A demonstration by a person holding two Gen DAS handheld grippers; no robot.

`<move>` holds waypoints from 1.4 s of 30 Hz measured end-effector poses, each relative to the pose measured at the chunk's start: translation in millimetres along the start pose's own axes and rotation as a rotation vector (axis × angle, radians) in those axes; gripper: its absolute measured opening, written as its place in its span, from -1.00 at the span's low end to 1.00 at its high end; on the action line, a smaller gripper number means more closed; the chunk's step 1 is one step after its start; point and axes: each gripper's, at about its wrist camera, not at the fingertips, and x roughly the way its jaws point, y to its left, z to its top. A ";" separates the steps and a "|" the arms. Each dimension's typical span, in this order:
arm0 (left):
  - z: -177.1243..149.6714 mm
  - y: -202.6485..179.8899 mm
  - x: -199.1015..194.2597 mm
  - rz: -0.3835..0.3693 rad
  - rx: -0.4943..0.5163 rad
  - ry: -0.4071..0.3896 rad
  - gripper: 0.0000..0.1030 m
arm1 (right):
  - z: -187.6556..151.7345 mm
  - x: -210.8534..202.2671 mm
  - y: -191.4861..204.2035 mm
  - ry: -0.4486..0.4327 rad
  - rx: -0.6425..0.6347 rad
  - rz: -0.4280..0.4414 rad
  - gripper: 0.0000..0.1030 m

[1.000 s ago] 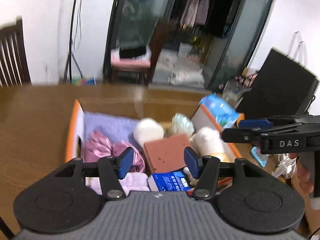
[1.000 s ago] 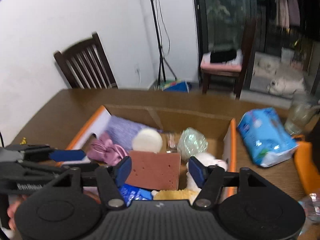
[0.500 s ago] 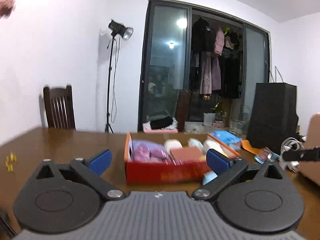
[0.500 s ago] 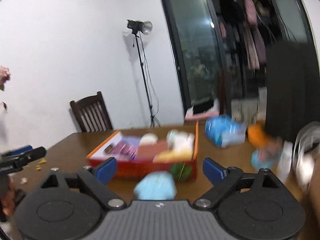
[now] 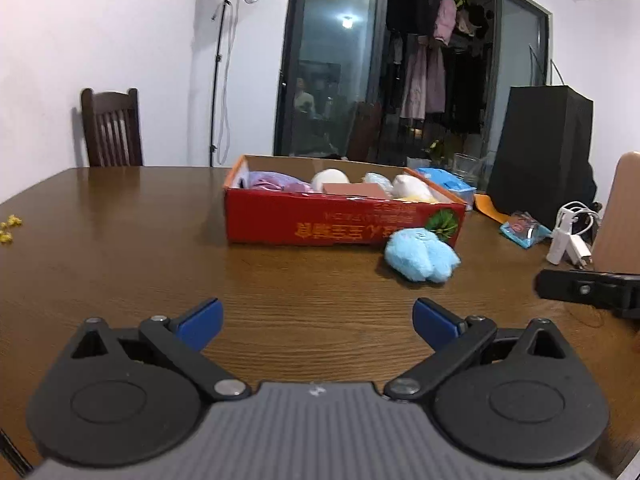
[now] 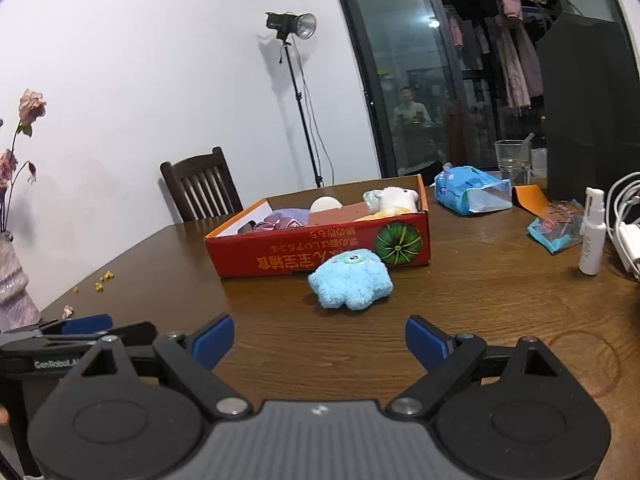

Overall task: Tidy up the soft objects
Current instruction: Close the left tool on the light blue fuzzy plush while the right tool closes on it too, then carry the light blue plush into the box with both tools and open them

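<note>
A red cardboard box stands on the brown table and holds several soft things: purple cloth, a white round pad, a brown sponge block and a white plush. A light blue plush toy lies on the table against the box's front right corner. My left gripper is open and empty, low over the table, well short of the box. My right gripper is open and empty, just short of the blue plush.
A blue tissue pack, a glass, a white spray bottle, a small blue packet and white cables lie to the right. A black bag stands behind. A vase stands far left, a chair behind the table.
Both grippers have pulled back from above the box to low over the table and opened wide. The blue plush now lies in view in front of the box.
</note>
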 end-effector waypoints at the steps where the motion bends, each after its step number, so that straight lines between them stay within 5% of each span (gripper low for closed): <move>1: 2.8 -3.0 6.5 -0.013 0.003 0.010 1.00 | 0.4 2.1 -1.8 -0.002 0.000 0.001 0.80; 12: 45.1 -21.2 96.4 -0.160 -0.076 0.085 1.00 | 31.7 71.2 -42.4 0.017 0.047 -0.001 0.76; 18: 64.1 -25.8 169.6 -0.246 -0.143 0.181 0.95 | 53.8 126.3 -65.3 0.046 0.096 0.007 0.54; 21: 63.7 -27.6 191.0 -0.274 -0.139 0.175 0.74 | 51.2 145.3 -75.4 0.099 0.148 0.027 0.27; 23: 58.1 -23.4 203.6 -0.321 -0.169 0.215 0.27 | 43.0 150.6 -80.4 0.135 0.177 0.036 0.18; 27: 48.2 -19.2 210.6 -0.421 -0.183 0.275 -0.27 | 32.5 158.9 -76.8 0.169 0.174 0.060 0.10; 31: 45.9 -15.1 210.9 -0.428 -0.206 0.283 -0.31 | 29.4 160.0 -74.8 0.148 0.169 0.113 -0.32; 42: 47.1 -21.0 203.6 -0.416 -0.152 0.261 -0.31 | 30.0 156.2 -70.0 0.152 0.141 0.099 -0.33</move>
